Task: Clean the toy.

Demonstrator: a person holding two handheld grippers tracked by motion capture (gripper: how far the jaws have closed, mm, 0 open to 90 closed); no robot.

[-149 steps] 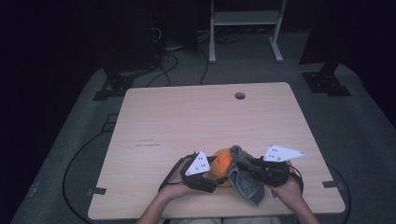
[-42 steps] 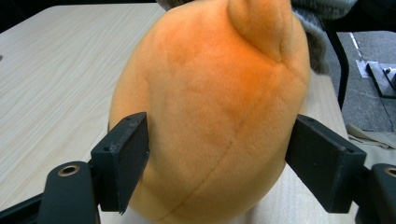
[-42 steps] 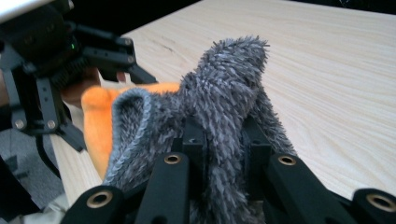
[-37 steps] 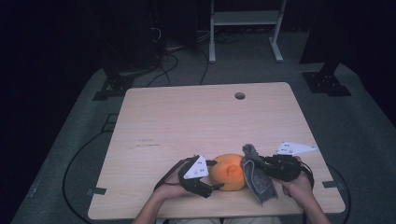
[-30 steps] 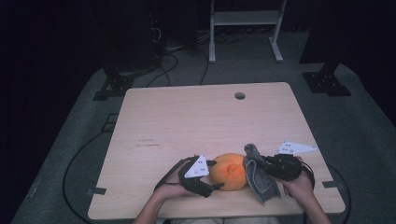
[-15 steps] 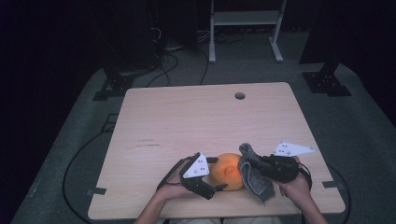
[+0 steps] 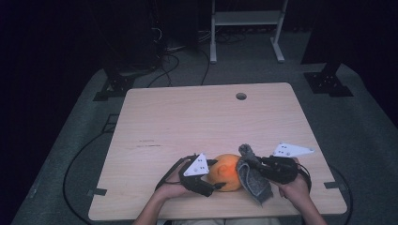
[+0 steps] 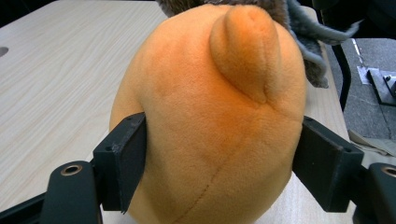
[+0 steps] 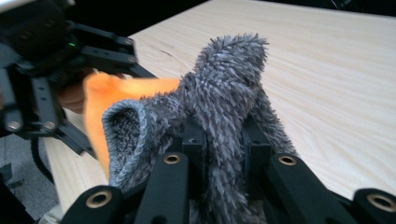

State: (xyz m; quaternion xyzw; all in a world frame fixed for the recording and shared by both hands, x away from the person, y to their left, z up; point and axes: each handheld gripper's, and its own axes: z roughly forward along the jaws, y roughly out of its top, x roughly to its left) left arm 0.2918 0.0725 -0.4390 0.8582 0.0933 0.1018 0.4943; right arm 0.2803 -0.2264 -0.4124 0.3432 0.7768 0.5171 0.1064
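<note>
Orange plush toy (image 8: 210,116) is clamped by the left gripper (image 8: 219,163), whose jaws have just been closing. Grey fuzzy cloth (image 9: 224,107), draped against the toy's far side, is pinched by the closed right gripper (image 9: 224,154). Bare table (image 7: 197,122) lies beyond the toy.

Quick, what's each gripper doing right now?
Left gripper: jaws just closing, clamped on the round orange plush toy.
Right gripper: shut on the fuzzy grey cloth.

Left black two-jaw tool (image 7: 217,180) level, jaws just closing, pressed against both sides of round orange plush toy (image 8: 210,116). Right black two-jaw tool (image 7: 251,165) clamped on fuzzy grey cloth (image 9: 224,107). Both forearms low near front edge of bench (image 7: 187,122).
</note>
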